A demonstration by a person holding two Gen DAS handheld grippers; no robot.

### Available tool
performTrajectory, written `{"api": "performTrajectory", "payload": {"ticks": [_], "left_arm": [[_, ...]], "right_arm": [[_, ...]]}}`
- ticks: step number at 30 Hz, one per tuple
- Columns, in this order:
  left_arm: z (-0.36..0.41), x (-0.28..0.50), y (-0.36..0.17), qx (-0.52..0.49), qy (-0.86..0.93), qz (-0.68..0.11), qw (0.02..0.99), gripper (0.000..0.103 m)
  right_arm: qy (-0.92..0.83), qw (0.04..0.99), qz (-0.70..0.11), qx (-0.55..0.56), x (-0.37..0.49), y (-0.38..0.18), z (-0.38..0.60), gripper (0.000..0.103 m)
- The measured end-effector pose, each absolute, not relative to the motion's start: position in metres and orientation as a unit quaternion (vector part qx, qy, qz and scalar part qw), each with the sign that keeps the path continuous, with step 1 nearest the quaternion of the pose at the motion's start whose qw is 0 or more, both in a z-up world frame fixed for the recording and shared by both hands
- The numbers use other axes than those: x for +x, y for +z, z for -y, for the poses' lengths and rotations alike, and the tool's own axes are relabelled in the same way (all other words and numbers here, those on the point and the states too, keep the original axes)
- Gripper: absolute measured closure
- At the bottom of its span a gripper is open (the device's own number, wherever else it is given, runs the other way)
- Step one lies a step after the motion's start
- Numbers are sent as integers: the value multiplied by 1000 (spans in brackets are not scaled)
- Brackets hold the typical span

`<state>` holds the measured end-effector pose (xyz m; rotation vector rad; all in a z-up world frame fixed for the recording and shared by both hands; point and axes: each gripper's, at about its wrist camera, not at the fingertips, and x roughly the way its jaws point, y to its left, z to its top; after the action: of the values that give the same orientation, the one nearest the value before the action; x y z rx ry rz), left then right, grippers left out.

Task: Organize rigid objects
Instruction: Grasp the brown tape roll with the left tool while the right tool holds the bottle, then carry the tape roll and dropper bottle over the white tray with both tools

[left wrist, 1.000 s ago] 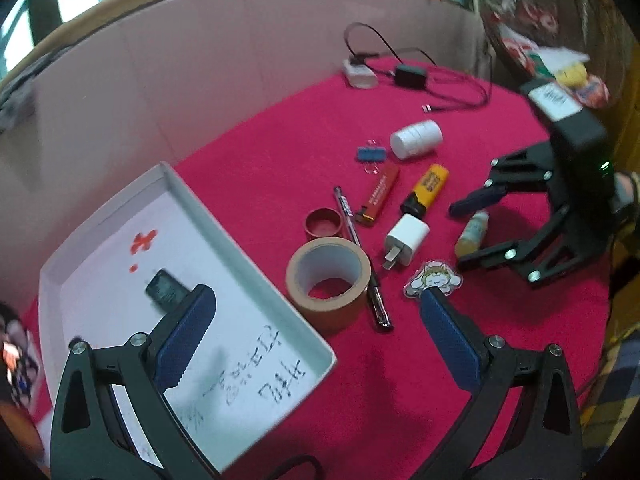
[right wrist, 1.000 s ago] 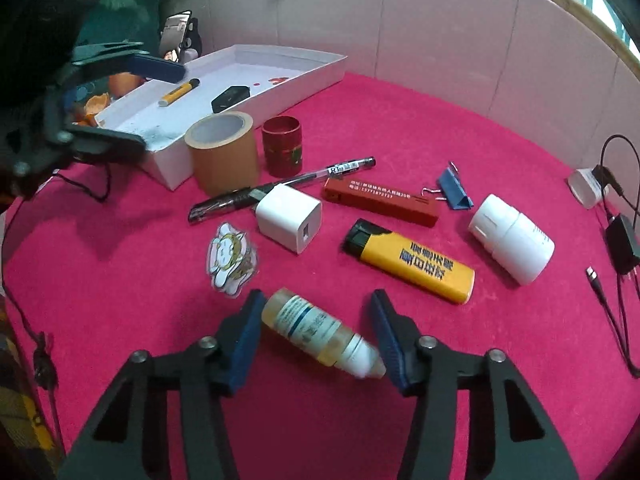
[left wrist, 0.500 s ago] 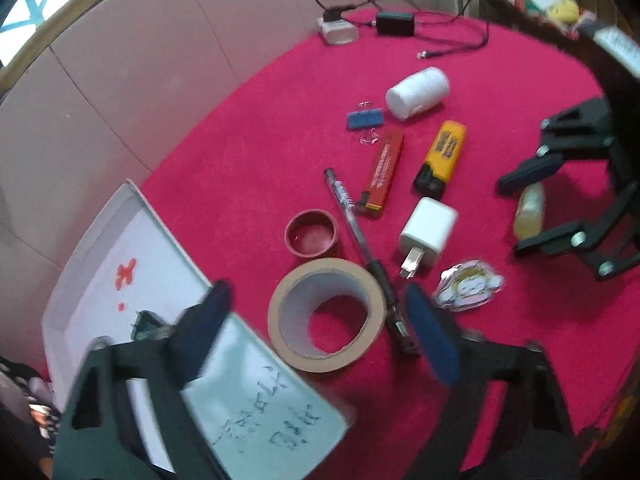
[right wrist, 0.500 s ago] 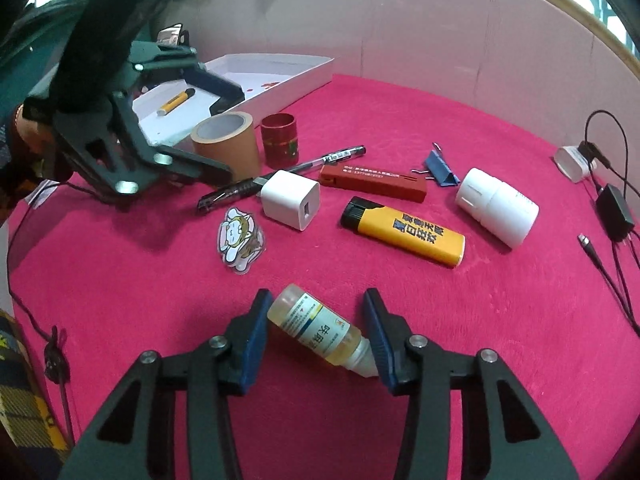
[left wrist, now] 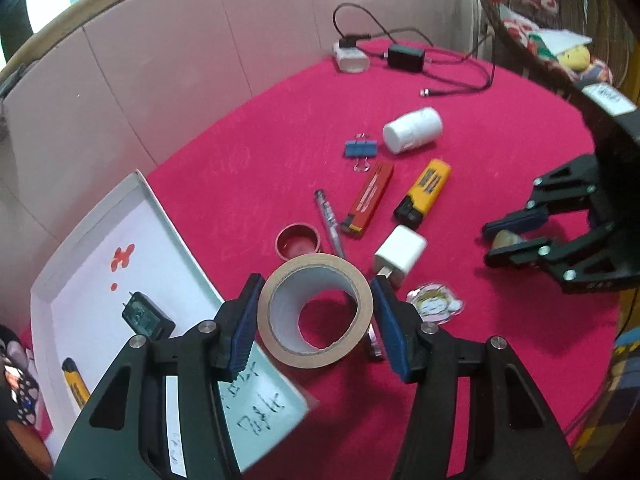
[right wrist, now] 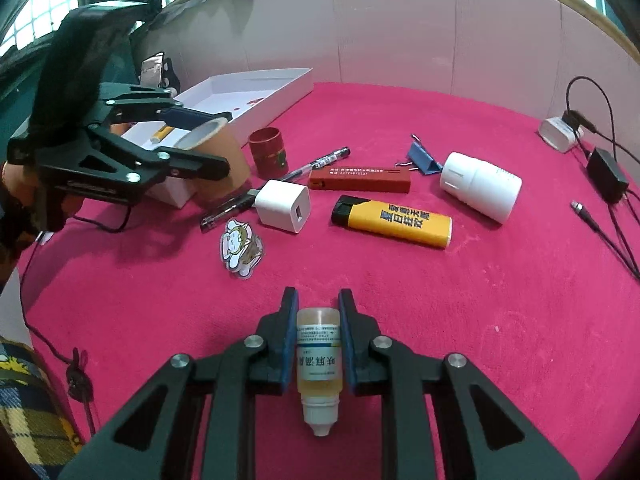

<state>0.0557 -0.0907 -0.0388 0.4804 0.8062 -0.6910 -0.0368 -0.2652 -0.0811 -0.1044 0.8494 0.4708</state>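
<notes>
The right gripper (right wrist: 318, 334) is seen clamped shut on the small dropper bottle (right wrist: 318, 354), both blue pads pressed flat to its sides. The bottle's long axis is now lined up with the fingers, its white nozzle pointed back toward the camera and its flat base out toward the table. A second ago it was lying crosswise and loose between parted jaws, nozzle off to the right; it has been turned and squeezed since.

Over on the left gripper (left wrist: 316, 316), the jaws have just been closing around the brown tape roll (left wrist: 316, 316), which stands on edge, its hole facing the camera. The pads are seen right at its rim; whether they press cannot be told. Earlier this gripper was hanging wide over the white tray (left wrist: 100, 248). The tape sits on the red cloth (left wrist: 500, 360), just beside the tray's wall.
</notes>
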Motion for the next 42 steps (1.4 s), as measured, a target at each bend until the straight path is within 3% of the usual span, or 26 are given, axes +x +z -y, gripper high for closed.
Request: {"api": "performTrajectory", "payload": {"ticks": [6,8,11,15,16,17,34,42], "left_arm": [[95,44,-38,219,-332,-376,837,49],[95,44,-36,212,-331,-375,839,49],[91,42,-32,199,-330,-371,845,49],[88,36,-28,182,-328,-364,852,49],[87,35,-27,175,-326,-363,855,49],[85,33,-26,168,-325,-362,857,49],[-26,9,50,14,-148,-248,957,49],[-78,8,53,-9,-52,-232,971,49]], "right_arm": [[233,875,-422,-47,-36,-81,265,83],[234,873,-427,-44,-39,-80,266,71],[225,876,-423,-59,-49,-81,265,64],[200,884,-409,-109,-59,-83,254,64],[198,883,-409,-115,-59,-82,252,70],[201,882,-410,-112,-58,-81,251,84],[173,945,-275,-26,-41,22,254,84],[192,945,-263,-5,-25,42,229,84]]}}
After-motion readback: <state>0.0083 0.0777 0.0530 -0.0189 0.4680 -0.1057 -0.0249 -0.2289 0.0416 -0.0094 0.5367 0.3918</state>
